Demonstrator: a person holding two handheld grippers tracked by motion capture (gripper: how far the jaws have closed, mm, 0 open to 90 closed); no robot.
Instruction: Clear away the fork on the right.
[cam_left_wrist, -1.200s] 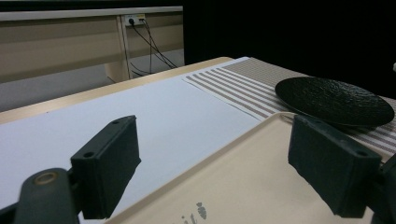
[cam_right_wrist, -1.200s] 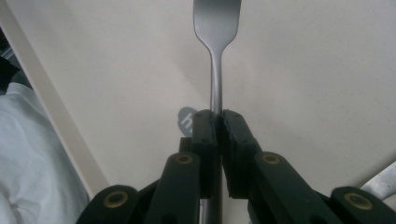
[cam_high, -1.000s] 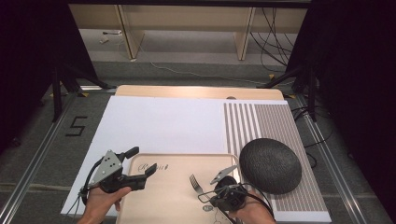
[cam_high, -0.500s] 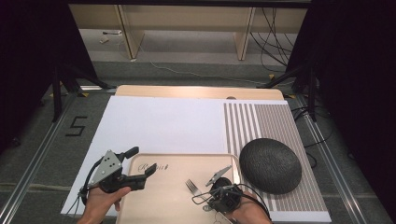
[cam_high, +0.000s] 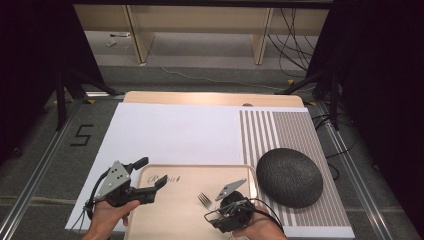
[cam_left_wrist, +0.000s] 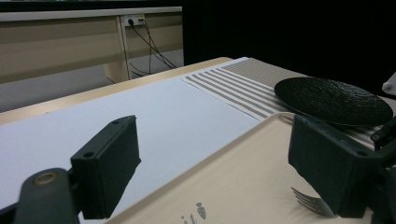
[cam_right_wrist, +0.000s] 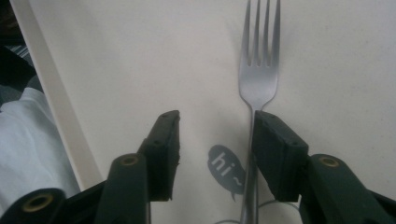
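A: Start at the right gripper (cam_right_wrist: 215, 126). What's between its fingers?

B: Not much. Its jaws have just been opening, and there's a plain gap between them now. The slim silver metal fork (cam_right_wrist: 258, 70) lies flat on the beige rectangular tray (cam_right_wrist: 140, 56), its handle running along the inner face of the right-hand finger (cam_right_wrist: 275, 149), its tines pointing away past the fingertips. It looks released, no longer pinched.

A: So the fork is set down?

B: I'd judge so. In the high view the fork (cam_high: 204, 200) rests on the tray (cam_high: 190, 172) just ahead of the right gripper (cam_high: 220, 216). What I'd expect is left there is to draw the hand back clear of the handle.

A: And the left gripper (cam_high: 149, 175)?

B: Its jaws stand wide apart with nothing between them, hovering over the tray's left edge. From its own camera, the fork's tines (cam_left_wrist: 308, 203) peek out beside its far finger (cam_left_wrist: 327, 168).

A: Farther out?

B: Beyond both sets of fingertips, the round black textured plate (cam_high: 289, 176) sits on the striped brown placemat (cam_high: 280, 130), apart from the tray and bare. The white table cover (cam_high: 175, 130) stretches beyond.
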